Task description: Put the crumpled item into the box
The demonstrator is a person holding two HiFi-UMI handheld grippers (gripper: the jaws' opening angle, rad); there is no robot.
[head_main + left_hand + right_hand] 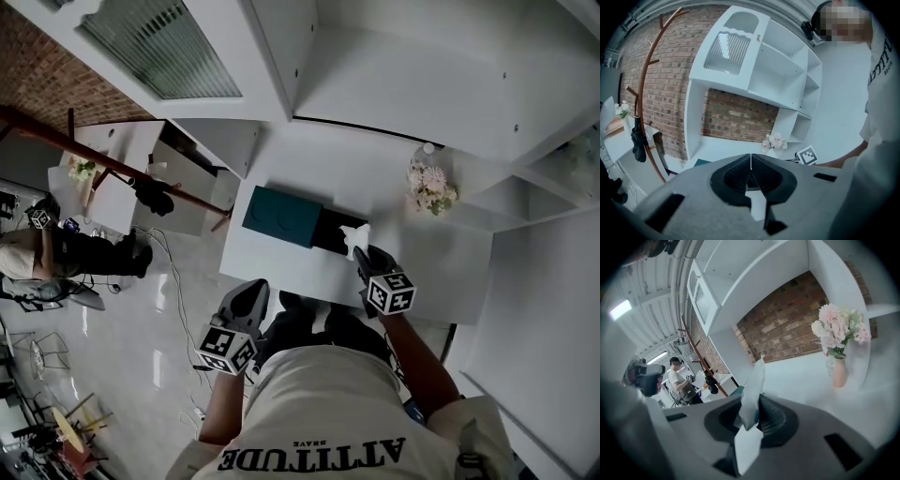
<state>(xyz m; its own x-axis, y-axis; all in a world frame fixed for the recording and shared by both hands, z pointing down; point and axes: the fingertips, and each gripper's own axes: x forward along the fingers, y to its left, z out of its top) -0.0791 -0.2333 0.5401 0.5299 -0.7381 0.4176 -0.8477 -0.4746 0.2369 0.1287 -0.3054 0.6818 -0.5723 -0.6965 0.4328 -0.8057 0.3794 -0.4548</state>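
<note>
A dark teal box lies on the white desk, with its black open part at the right end. My right gripper is shut on a white crumpled tissue just right of that opening, a little above the desk. In the right gripper view the tissue sticks up from between the closed jaws of the right gripper. My left gripper hangs off the desk's front left edge. Its jaws meet with nothing between them in the left gripper view.
A vase of pink flowers stands at the desk's back right, below white shelves. A wooden coat rack with a dark bag leans left of the desk. Another person stands far off in the room.
</note>
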